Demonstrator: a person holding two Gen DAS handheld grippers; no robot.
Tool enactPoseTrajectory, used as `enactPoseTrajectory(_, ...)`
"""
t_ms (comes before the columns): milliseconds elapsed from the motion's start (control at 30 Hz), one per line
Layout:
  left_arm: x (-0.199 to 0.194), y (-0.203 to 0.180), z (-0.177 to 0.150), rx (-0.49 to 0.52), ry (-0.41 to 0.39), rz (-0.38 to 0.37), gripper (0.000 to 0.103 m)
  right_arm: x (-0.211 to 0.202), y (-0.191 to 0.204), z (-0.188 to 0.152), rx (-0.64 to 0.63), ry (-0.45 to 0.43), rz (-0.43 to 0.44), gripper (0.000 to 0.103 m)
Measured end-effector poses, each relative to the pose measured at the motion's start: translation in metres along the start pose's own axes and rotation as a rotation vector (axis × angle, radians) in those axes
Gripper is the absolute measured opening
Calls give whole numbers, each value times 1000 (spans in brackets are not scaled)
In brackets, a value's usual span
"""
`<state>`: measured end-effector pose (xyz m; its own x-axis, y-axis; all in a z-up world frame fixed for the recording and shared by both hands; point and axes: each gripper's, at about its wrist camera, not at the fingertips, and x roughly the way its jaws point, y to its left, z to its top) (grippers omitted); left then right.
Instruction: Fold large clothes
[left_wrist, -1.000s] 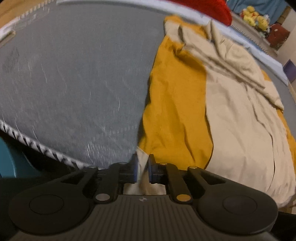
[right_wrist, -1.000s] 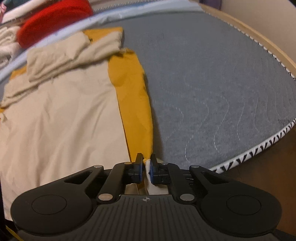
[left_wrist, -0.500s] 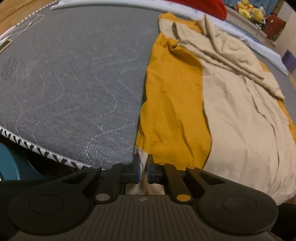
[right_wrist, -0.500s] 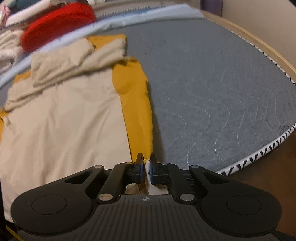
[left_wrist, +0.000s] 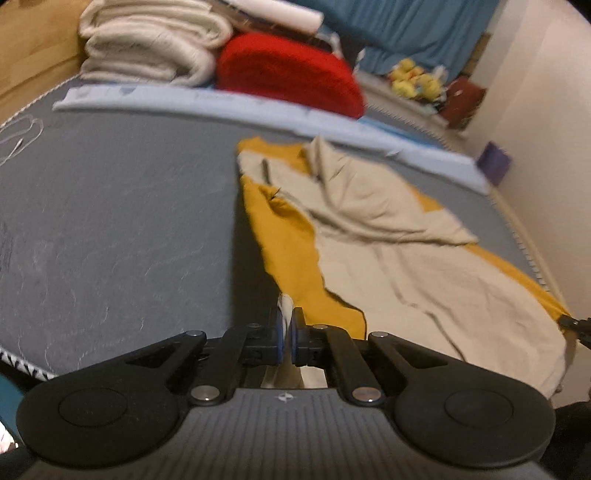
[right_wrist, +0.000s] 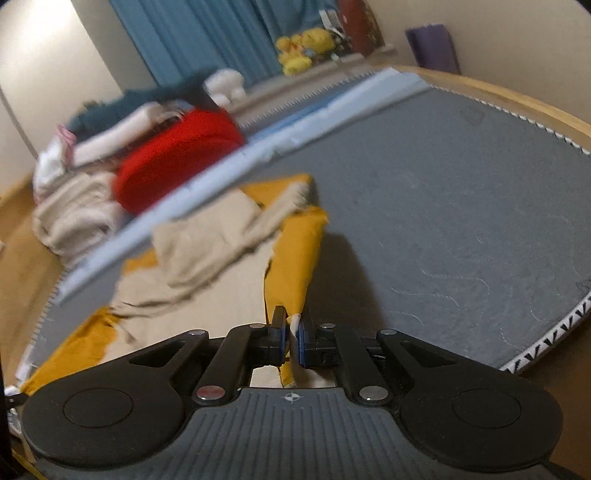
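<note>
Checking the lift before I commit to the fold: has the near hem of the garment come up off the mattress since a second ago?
Yes. The hem, pinched in the left tongs, has risen clear of the grey mattress.

Garment lies spread on mattress, lengthwise from near edge toward far edge. Behind garment, a sheet strip crosses mattress; behind that, folded blankets left, cushion right.

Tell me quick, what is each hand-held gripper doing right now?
Left hand-held gripper: closed on a near corner of the yellow and beige garment.
Right hand-held gripper: closed on the garment's other near corner.
</note>
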<state>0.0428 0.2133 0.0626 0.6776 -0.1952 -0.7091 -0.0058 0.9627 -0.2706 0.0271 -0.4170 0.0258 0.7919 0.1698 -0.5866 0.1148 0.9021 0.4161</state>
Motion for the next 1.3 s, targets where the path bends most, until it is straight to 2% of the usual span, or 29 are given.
enactPoseTrajectory(300,-68,6,-4,-7,30,-123,3,-70,-20,-11,51,-4,84,5)
enactPoseTrajectory(400,-93,15,-3,-39,43,-148,3,-96,-29,-11,53,-15,95,5)
enactPoseTrajectory(467,-96,25,2,-72,48,-153,3,-100,-38,-5,87,-10,97,5)
enactPoseTrajectory(600,-53,44,21,-113,74,-133,3,-63,-48,13,119,18,76,5)
enactPoseTrajectory(700,12,63,42,-130,102,-96,3,-5,-53,31,136,75,35,5)
enactPoseTrajectory(833,98,96,75,-229,139,-73,4,79,-53,67,163,130,8,6)
enactPoseTrajectory(900,139,106,92,-242,170,-64,8,116,-54,81,170,153,-24,10)
enactPoseTrajectory(967,165,117,100,-267,181,-3,14,142,-56,90,172,141,-51,13)
enactPoseTrajectory(1000,170,122,104,-288,171,26,17,148,-57,93,165,107,-83,15)
enactPoseTrajectory(1033,172,129,106,-318,156,23,23,151,-59,95,161,71,-113,23)
enactPoseTrajectory(1067,171,136,106,-354,139,7,34,153,-64,94,169,44,-124,27)
enactPoseTrajectory(1133,170,145,105,-392,154,-2,36,156,-78,85,191,29,-115,30)
enactPoseTrajectory(1200,168,144,103,-338,170,18,39,161,-86,75,173,101,-139,30)
enactPoseTrajectory(1300,166,134,91,-212,209,70,42,159,-81,64,50,137,-132,30)
